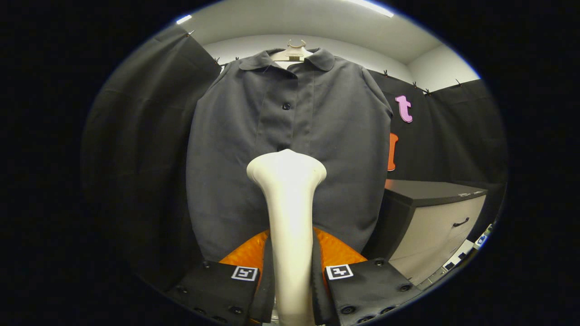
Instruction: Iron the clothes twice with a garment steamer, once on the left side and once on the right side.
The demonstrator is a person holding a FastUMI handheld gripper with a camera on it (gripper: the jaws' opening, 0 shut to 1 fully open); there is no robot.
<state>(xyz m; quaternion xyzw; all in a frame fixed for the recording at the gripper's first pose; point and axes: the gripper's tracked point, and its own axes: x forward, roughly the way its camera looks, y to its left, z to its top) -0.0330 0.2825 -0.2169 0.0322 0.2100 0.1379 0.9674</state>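
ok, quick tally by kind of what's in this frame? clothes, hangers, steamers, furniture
Shirt, dark grey, hanging: 1
Hanger: 1
Steamer, white, clamped between the tool fingers, head just short of the shirt front: 1
Cabinet with a drawer, beside the shirt: 1
Total: 4

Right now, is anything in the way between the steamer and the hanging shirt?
Nothing visible. The gripper is shut on the white plastic garment steamer, whose head points straight at the dark grey buttoned shirt.
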